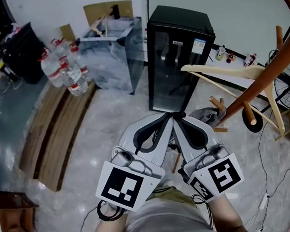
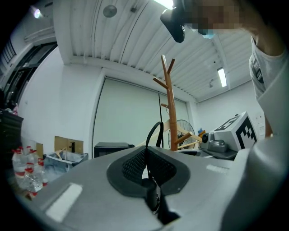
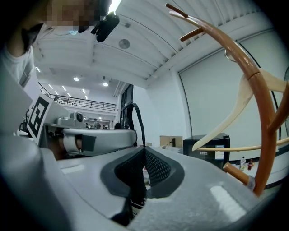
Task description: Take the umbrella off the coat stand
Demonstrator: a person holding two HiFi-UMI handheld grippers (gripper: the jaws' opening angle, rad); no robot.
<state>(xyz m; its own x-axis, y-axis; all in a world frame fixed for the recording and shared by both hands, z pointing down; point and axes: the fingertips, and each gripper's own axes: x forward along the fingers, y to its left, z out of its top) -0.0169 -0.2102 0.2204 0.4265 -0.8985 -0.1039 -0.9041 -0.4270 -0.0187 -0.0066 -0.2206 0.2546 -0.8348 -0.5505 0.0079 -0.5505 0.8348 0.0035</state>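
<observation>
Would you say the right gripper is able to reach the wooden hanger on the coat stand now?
Probably yes: the hanger hangs on the coat stand ahead and right of the right gripper, with only open air between. The gripper is shut and empty, so it must open first.

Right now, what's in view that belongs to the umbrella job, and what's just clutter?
Job: coat stand, left hand-held gripper, right hand-held gripper; I can't spot the umbrella itself.
Clutter: black fridge, water bottles, hangers, fan, cardboard box.
</observation>
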